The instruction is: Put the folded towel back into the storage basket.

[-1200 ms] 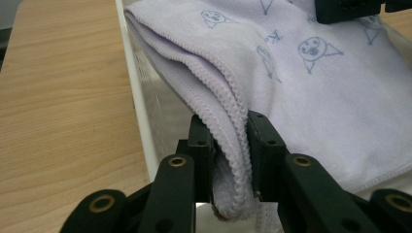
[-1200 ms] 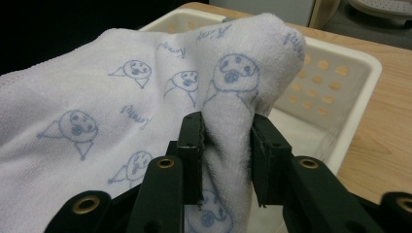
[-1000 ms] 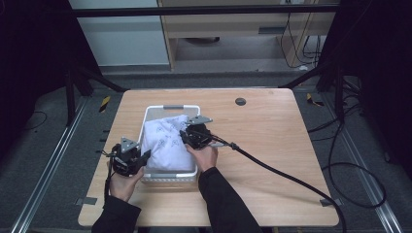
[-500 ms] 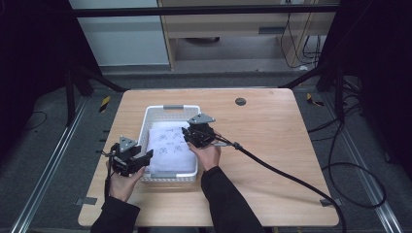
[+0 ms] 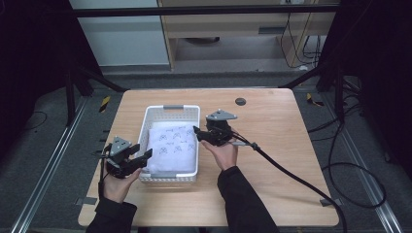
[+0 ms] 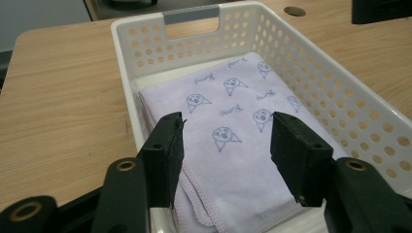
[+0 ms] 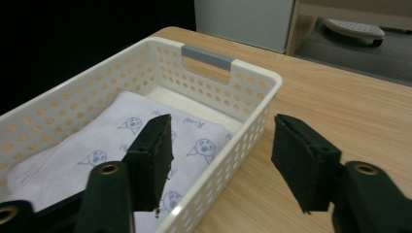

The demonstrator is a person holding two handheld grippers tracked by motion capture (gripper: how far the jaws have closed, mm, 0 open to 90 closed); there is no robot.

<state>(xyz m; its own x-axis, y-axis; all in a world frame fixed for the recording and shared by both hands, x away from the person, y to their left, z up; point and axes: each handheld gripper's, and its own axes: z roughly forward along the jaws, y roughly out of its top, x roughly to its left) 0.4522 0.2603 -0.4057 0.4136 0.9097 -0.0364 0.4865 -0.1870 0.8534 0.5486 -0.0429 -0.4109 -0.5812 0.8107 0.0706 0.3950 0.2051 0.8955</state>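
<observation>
The folded towel [image 6: 233,131] has just been released into the basket [image 5: 145,127] (flat, below the jaws); both the left gripper [image 6: 226,145] and right gripper [image 7: 218,158] have opened, so placement seems done.

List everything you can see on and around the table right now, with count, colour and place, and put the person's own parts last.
basket: one, white, perforated, grey handle; on the table's left-centre.
towel: one, pale lilac with small printed faces, folded flat inside the basket.
table: one, light wood, centre of the high view.
round hole cover: one, dark, far side of the tabletop.
shelf unit: one, beige, behind the table.
left gripper: one, black, at the basket's near-left corner; jaws just opened, apart over the towel without touching it.
right gripper: one, black, above the basket's right wall; jaws just opened, nothing gripped.
hands with dark sleeves: two, from the near edge.
</observation>
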